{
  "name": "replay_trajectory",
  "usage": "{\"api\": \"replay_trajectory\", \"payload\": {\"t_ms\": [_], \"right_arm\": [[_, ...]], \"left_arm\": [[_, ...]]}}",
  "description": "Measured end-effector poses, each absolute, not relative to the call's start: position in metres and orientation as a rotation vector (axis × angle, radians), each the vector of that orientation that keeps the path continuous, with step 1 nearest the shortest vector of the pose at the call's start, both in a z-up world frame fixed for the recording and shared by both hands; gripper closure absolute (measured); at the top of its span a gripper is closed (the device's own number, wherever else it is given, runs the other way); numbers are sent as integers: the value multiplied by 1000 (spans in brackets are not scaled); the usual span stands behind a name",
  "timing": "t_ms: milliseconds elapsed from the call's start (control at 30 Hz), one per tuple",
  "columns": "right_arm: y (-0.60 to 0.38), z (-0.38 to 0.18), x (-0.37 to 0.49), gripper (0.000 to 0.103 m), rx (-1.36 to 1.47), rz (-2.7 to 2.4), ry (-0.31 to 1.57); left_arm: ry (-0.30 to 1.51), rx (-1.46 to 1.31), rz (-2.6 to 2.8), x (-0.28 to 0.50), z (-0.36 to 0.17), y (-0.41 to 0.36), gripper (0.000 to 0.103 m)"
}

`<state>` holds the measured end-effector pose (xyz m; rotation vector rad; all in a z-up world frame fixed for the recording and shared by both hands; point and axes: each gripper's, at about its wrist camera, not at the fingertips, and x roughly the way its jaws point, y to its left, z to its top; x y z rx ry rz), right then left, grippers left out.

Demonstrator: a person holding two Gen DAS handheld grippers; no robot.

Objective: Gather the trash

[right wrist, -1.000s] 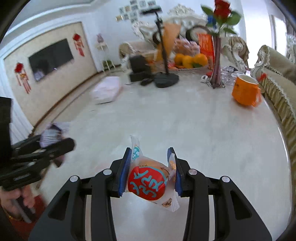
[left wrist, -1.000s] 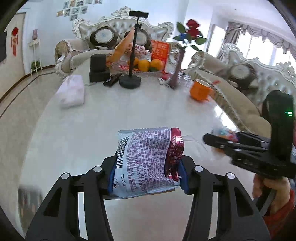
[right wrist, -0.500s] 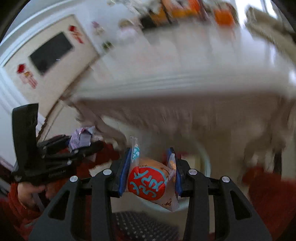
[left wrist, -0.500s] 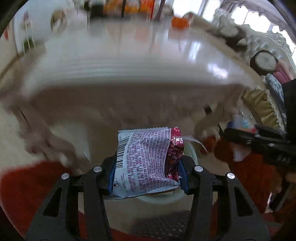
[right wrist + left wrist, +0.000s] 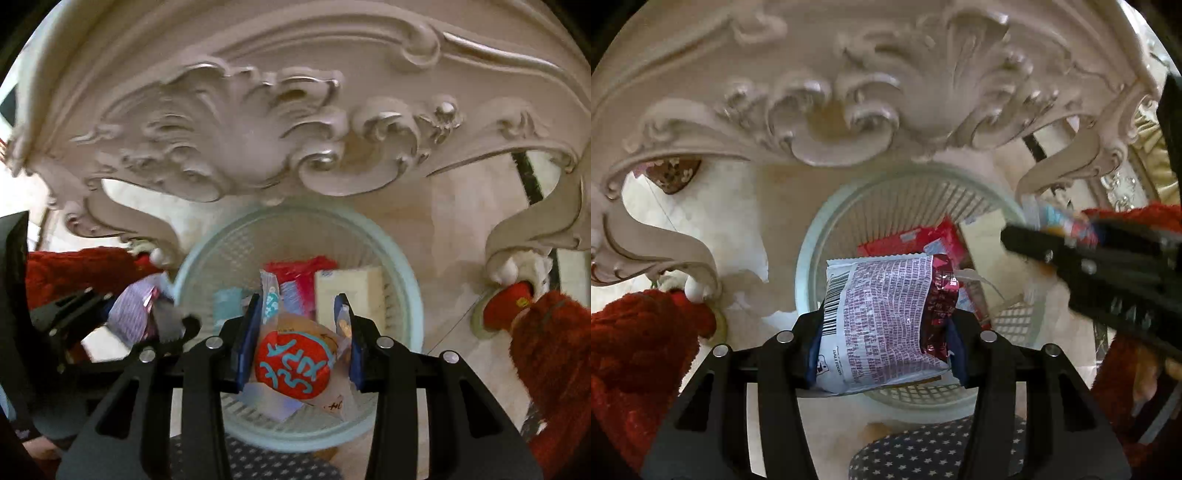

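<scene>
My left gripper (image 5: 886, 332) is shut on a crumpled silver and maroon snack wrapper (image 5: 882, 321) and holds it over a pale green mesh waste basket (image 5: 812, 236) on the floor. My right gripper (image 5: 300, 336) is shut on a clear wrapper with a red and blue round label (image 5: 293, 365), also above the basket (image 5: 410, 288). The basket holds red packaging (image 5: 905, 240) and a beige box (image 5: 349, 291). The right gripper also shows in the left wrist view (image 5: 1071, 251), and the left gripper in the right wrist view (image 5: 122, 314).
The carved cream apron of the table (image 5: 849, 92) arches over the basket, with curved legs (image 5: 676, 258) at either side (image 5: 524, 236). Red fuzzy slippers (image 5: 635, 332) flank the basket (image 5: 546, 332). A dark star-patterned cloth (image 5: 934, 454) lies at the bottom edge.
Both grippers have swung down from above the tabletop to below the table's edge, over the waste basket. Each still holds its wrapper.
</scene>
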<state>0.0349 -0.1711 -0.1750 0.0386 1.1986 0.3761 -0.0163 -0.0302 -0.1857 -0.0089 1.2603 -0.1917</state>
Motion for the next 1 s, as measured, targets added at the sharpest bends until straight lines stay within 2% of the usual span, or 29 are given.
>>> {"api": "replay_trajectory", "payload": {"t_ms": [67,133,167,200,233,267,733,1000], "right_arm": [[-171,-180,39,65,28,371,1190],[-170,-181,38,61,18,374,1187],[-169,-182,38,56,11,375,1186],[-168,-183,37,40,-4,369,1186],[-167,-182,36,24,-18,362,1178],[-166,-181,35,20,-39,351,1159],[-175,-178,34,15,-22,287,1166],[-194,-144,23,15,75,244,1179]], "left_arm": [[1276,-1,-195,-15,-191,-32,47],[1302,8,-201,-14,-198,-35,32],[1309,16,-197,-14,-201,-36,27],[1317,29,-193,-14,-203,-37,22],[1318,35,-195,-14,-204,-38,21],[1319,38,-193,-14,-204,-38,21],[1311,32,-150,-13,-204,-31,21],[1199,-24,-75,-14,-152,-16,21]]}}
